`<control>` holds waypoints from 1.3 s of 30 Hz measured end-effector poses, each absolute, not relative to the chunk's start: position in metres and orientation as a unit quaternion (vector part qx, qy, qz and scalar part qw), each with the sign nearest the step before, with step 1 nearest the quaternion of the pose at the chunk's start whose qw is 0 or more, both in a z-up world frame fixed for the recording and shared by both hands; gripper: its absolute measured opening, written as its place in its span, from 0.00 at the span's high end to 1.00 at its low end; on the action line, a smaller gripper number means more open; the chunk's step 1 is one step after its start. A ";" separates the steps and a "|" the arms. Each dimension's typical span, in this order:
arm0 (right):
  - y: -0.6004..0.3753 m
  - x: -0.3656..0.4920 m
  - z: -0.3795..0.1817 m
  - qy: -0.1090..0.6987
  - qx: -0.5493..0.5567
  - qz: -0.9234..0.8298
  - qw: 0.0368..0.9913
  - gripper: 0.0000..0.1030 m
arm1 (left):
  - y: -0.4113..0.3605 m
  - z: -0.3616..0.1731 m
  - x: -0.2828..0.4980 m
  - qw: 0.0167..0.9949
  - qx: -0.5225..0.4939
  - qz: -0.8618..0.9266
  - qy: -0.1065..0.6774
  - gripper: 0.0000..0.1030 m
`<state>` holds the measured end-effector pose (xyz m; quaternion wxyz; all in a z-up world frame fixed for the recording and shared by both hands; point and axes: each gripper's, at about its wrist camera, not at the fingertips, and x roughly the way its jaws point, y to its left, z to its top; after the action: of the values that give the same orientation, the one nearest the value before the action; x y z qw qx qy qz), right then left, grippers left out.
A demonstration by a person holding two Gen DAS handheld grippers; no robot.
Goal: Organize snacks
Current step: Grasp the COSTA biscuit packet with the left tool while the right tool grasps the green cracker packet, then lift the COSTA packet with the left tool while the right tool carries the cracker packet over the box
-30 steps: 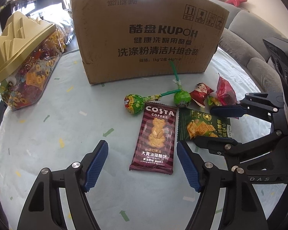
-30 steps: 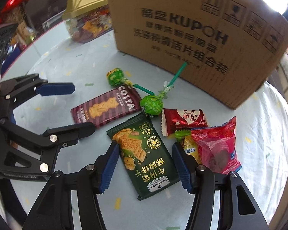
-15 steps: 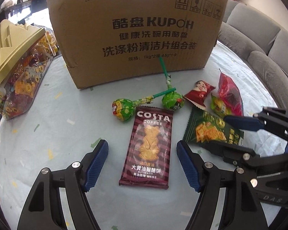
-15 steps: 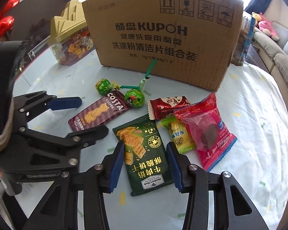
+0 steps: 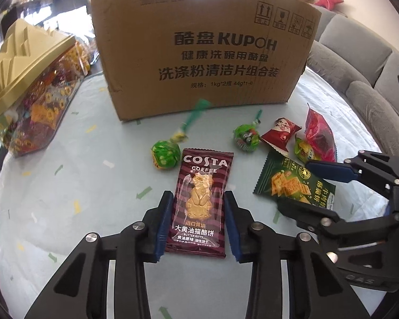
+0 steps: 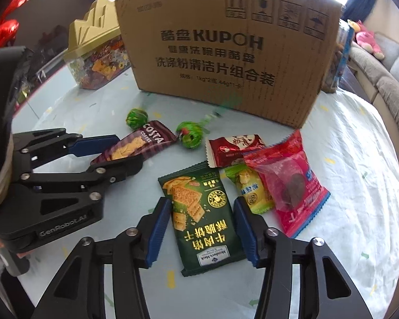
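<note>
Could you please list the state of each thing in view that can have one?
Left claw: closed on the Costa biscuit packet.
Right claw: closed around the green cracker packet.
Cardboard box: upright.
Two green lollipops: wrapped, lying flat.
Gold-lidded candy box: lid on.

L gripper point(image 5: 198, 223) jaws pinch Costa biscuit pack point(image 5: 199, 204); cardboard box point(image 5: 202, 53) behind

1. My left gripper point(image 5: 198, 222) straddles the Costa packet point(image 5: 200, 204).
2. My right gripper point(image 6: 202, 228) straddles the cracker packet point(image 6: 203, 218), right of the Costa packet.
3. Two lollipops point(image 5: 165, 154) lie beyond the packets.
4. The cardboard box point(image 5: 202, 53) stands behind everything.
</note>
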<state>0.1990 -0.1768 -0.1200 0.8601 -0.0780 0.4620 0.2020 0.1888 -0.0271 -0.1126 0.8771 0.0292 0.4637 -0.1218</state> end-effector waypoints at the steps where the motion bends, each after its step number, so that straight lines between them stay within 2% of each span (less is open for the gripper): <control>1: -0.174 0.199 -0.121 0.460 -0.085 0.200 0.861 0.48 | -0.024 -0.112 0.186 0.877 0.023 -0.122 0.464 0.64; 8: -0.173 0.198 -0.119 0.461 -0.065 0.189 0.865 0.58 | -0.011 -0.105 0.163 0.880 0.004 -0.118 0.460 0.65; 21: -0.179 0.172 -0.083 0.423 -0.029 0.194 0.885 0.59 | -0.011 -0.058 0.140 0.906 -0.014 -0.120 0.406 0.65; 39: -0.187 0.172 0.004 0.315 -0.004 0.183 0.931 0.58 | -0.005 0.027 0.148 0.944 -0.012 -0.111 0.311 0.65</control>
<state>0.1716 -0.1871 0.0041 0.9314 -0.0039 0.3147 0.1827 0.1481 -0.0053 0.0268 0.9438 -0.0123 0.3110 -0.1110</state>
